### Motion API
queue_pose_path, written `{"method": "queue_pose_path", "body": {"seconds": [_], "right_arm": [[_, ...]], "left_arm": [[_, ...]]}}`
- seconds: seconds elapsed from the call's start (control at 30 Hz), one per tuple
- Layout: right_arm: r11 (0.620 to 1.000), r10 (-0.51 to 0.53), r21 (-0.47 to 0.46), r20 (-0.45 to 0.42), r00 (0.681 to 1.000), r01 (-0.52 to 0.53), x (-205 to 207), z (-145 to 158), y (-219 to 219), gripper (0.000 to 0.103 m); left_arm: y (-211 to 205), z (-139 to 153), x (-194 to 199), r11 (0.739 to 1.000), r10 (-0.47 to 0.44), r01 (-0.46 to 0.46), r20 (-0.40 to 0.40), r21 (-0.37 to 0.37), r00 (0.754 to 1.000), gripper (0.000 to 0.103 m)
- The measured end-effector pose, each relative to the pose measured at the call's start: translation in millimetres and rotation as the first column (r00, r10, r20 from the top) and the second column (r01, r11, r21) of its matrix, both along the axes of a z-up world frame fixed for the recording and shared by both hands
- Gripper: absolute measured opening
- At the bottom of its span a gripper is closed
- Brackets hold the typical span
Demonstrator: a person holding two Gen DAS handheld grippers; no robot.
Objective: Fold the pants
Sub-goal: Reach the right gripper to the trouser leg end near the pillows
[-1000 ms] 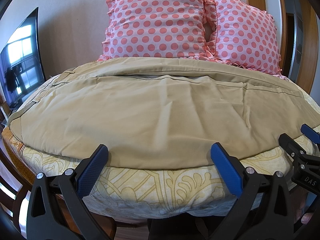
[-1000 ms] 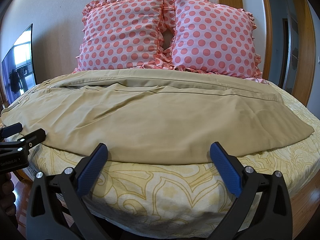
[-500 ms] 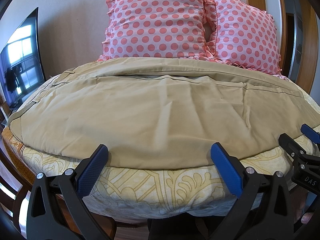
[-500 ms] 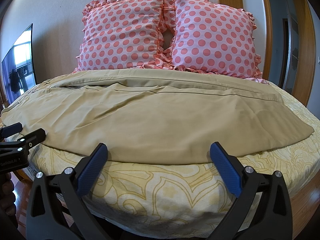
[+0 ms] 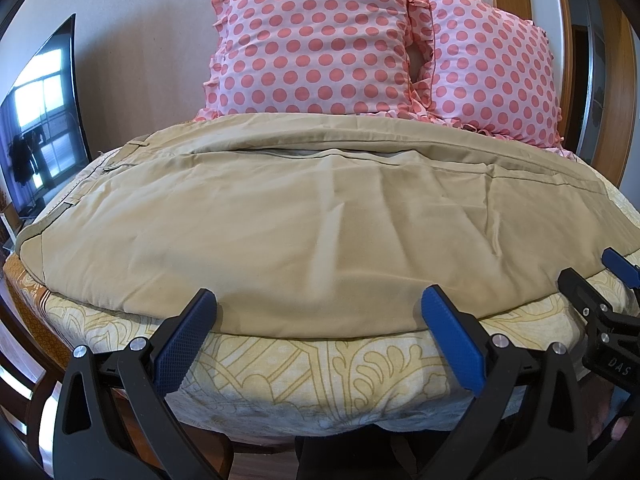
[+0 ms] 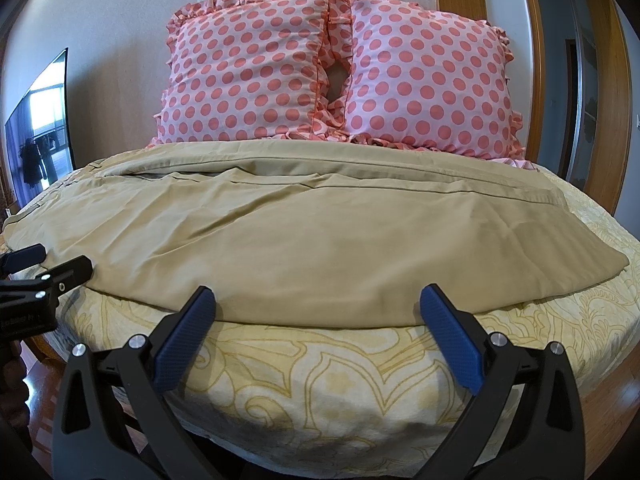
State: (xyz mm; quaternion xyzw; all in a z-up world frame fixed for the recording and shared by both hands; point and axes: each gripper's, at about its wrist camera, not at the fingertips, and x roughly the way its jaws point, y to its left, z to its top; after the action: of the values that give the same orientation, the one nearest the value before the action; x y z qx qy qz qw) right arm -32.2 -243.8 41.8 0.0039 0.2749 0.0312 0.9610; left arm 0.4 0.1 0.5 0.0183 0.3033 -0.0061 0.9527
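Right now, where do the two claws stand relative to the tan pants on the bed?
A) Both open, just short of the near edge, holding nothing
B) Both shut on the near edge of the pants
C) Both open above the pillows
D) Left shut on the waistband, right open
A: the left claw and the right claw both have jaws spread wide at the near edge of the pants, with no fabric between them.

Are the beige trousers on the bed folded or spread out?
Spread out: the beige cotton trousers lie lengthwise across the yellow patterned bedspread, one leg over the other.
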Motion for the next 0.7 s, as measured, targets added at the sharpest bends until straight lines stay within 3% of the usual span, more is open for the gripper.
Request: {"method": "queue_pose_path", "body": {"seconds": [0.1,0.17,0.27,0.37,0.47,0.57,0.63,0.7], "right_arm": [[0.998,0.047,0.043,-0.058,0.997,-0.045,10.5,16.5,-11.9,0.101],[0.995,0.034,0.096,-0.045,0.998,-0.030,17.8,33.6,-30.4,0.101],[0.990,-0.074,0.124,-0.009,0.997,0.074,46.9,66.9,-67.6,0.101],[0.960,-0.232,0.140,-0.080,0.969,0.242,111.6,90.9,-121.6,0.101],[0.919,-0.351,0.120,-0.184,0.918,0.376,176.3,88.2,-164.8,0.101],[0.860,-0.471,0.052,-0.301,0.829,0.507,253.7,67.3,-210.8,0.100],[0.830,-0.525,-0.002,-0.341,0.780,0.557,286.5,52.5,-229.9,0.089],[0.797,-0.572,-0.051,-0.384,0.725,0.602,319.3,36.9,-244.5,0.085]], "left_arm": [[0.1,6.0,7.0,1.000,-0.012,0.012,-0.034,0.002,0.999,0.102],[-0.3,13.6,13.3,1.000,-0.010,0.010,-0.046,0.010,0.999,0.102],[0.1,35.8,20.5,0.998,0.007,-0.006,-0.007,0.056,1.000,0.102],[-1.4,47.7,38.7,0.995,0.033,-0.034,0.010,0.092,0.999,0.102],[-0.3,49.4,64.8,0.994,0.062,-0.060,-0.021,0.087,0.998,0.102],[5.0,45.0,86.7,0.993,0.104,-0.100,-0.071,0.066,0.992,0.102],[9.2,42.8,95.4,0.991,0.129,-0.124,-0.090,0.059,0.987,0.102],[12.9,41.1,100.6,0.988,0.149,-0.144,-0.098,0.057,0.984,0.102]]}}
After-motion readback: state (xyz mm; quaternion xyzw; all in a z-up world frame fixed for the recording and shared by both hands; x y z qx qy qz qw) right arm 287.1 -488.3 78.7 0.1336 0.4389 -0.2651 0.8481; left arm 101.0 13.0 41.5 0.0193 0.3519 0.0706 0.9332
